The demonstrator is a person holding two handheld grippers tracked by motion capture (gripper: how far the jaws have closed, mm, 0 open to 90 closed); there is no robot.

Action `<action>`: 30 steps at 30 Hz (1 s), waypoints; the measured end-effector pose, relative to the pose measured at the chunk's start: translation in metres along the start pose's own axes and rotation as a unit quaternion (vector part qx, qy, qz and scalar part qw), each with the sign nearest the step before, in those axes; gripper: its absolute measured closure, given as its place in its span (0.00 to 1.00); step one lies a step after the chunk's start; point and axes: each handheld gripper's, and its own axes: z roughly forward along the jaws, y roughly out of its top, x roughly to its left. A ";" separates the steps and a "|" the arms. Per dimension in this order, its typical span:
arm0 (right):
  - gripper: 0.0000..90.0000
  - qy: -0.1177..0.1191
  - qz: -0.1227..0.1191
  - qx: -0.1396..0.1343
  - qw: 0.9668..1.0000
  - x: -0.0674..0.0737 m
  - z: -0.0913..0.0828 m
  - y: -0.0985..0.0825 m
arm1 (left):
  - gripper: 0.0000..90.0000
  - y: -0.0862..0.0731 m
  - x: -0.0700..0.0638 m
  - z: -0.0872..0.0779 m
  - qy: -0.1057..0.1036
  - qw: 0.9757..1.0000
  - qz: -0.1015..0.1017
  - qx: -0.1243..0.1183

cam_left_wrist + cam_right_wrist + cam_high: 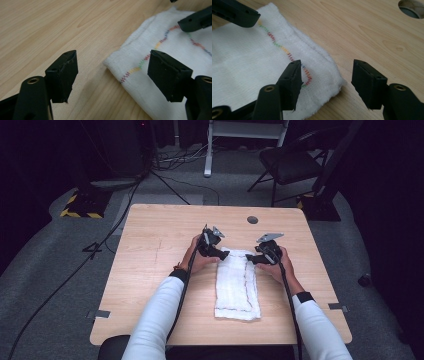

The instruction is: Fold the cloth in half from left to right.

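Observation:
A white folded cloth [237, 285] with a rainbow zigzag stitch line lies lengthwise on the wooden table [150, 270]. My left gripper [222, 254] is open at the cloth's far left corner [112, 63], one jaw over bare wood, the other over the cloth. My right gripper [251, 259] is open at the far right corner [334, 82], its jaws astride that corner. In the left gripper view the cloth [175, 50] fills the right side, with a jaw of the other gripper [196, 20] resting above it. The right gripper view shows the cloth [244, 62] at left.
A round cable hole [252, 219] is set in the table near its far edge, also seen as the hole [412, 8]. A black chair [292, 162] and cables lie on the grey floor beyond the table. Bare wood surrounds the cloth.

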 end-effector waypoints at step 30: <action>0.91 0.030 -0.008 0.009 0.999 0.001 0.010 0.006 | 0.90 0.009 -0.003 0.014 -0.038 0.998 0.039 0.032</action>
